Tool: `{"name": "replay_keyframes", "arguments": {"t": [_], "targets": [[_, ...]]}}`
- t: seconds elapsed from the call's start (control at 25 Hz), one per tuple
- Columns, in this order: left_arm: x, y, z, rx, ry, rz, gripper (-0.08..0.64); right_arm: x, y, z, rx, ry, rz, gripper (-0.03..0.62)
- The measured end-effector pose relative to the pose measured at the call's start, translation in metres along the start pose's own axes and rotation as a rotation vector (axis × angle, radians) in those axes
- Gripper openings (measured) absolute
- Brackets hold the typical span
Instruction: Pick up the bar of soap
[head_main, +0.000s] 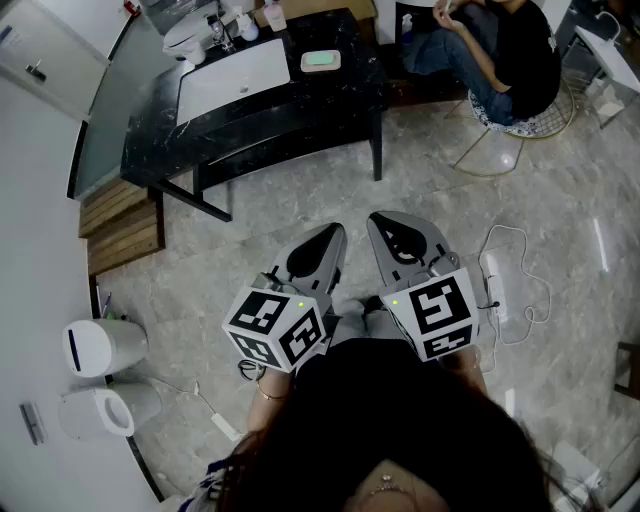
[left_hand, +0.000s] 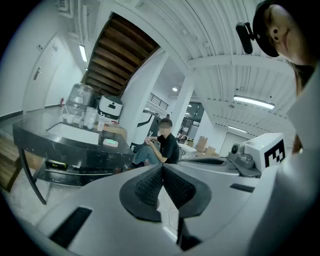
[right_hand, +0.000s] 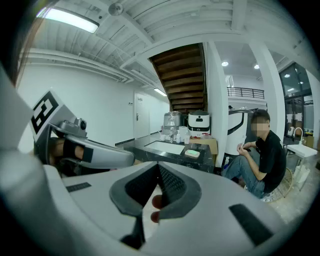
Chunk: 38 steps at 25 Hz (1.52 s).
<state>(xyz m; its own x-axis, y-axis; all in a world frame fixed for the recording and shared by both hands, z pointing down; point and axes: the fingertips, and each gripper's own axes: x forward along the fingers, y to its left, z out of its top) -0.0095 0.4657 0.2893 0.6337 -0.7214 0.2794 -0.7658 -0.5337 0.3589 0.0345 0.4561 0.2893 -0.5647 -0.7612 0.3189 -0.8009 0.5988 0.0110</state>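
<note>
Head camera looks steeply down over left gripper (head_main: 328, 240) and right gripper (head_main: 388, 228); gripper cameras look nearly level toward the distant counter (head_main: 335, 105), shared by all

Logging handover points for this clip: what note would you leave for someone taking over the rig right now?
Left claw: shut, empty.
Right claw: shut, empty.
Both are held near the body, well short of the black counter.
The soap bar lies in its white dish on that counter, beside the sink.
Done: nothing yet.
Left: approach, open a claw, grasp the soap bar and lift it.
</note>
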Motion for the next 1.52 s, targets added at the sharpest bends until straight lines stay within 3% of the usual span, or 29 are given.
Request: {"name": "replay_keyframes", "arguments": {"t": [0.68, 1.08, 1.52], "targets": [[0.052, 0.02, 0.007, -0.033, -0.015, 0.071, 0.009, 0.039, -0.051, -0.014, 0.032, 0.019, 0.09, 0.008], [0.103, 0.066, 0.037, -0.034, -0.019, 0.022, 0.009, 0.1, -0.083, -0.004, 0.002, 0.049, 0.065, 0.008], [0.15, 0.128, 0.086, -0.024, -0.006, -0.04, 0.009, 0.178, -0.111, 0.033, -0.004, 0.048, 0.051, 0.008]]}}
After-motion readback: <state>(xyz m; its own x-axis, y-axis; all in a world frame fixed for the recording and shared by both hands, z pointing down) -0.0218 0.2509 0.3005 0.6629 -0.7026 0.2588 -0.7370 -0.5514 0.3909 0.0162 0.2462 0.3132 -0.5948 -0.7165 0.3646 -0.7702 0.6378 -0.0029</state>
